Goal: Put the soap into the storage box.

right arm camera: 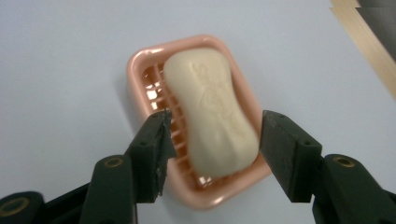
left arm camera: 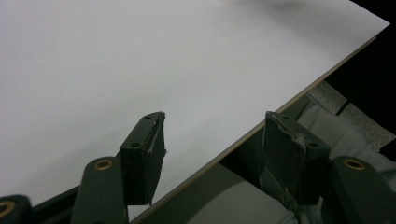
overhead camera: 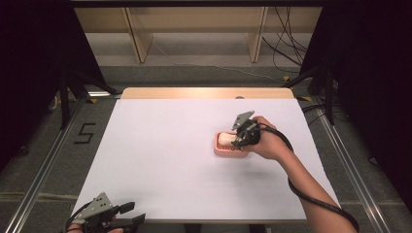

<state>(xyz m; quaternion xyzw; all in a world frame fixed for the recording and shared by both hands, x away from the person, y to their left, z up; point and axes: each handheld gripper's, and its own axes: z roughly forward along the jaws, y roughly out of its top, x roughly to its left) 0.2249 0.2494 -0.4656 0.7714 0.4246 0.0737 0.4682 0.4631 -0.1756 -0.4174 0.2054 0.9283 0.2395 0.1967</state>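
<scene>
1. Nearest the person, at the table's (overhead camera: 160, 160) near left corner, the left gripper (overhead camera: 127, 213) sits held in a hand just off the near edge. In the left gripper view its jaws stand apart with nothing between them; one pad hangs over the white top, the other past the edge, above the grey floor.
2. The table is covered by a plain white, matte sheet. A thin pale wood edge shows along its side in the left gripper view.
3. Right of the table's middle, nearer the right edge than the left, a pink soap dish (overhead camera: 219, 148) rests flat on the sheet. A cream soap bar (right arm camera: 211, 116) lies in it, lengthwise and slightly skewed, over a slatted bottom.
4. The right gripper (overhead camera: 236, 141) is over the dish, held from the right edge side. In the right gripper view its jaws stand apart either side of the bar's near end, pads clear of it: not clamped.
5. The bar carries embossed script on its top face; too blurred to read.
6. A bare strip of light wood shows along the table's far edge.
7. Grey floor surrounds the table, with metal rails at left and right. A black "5" (overhead camera: 85, 133) is marked on the floor at left.
8. Farthest: light wooden frame legs, loose black cables at right, black curtains on both sides.
</scene>
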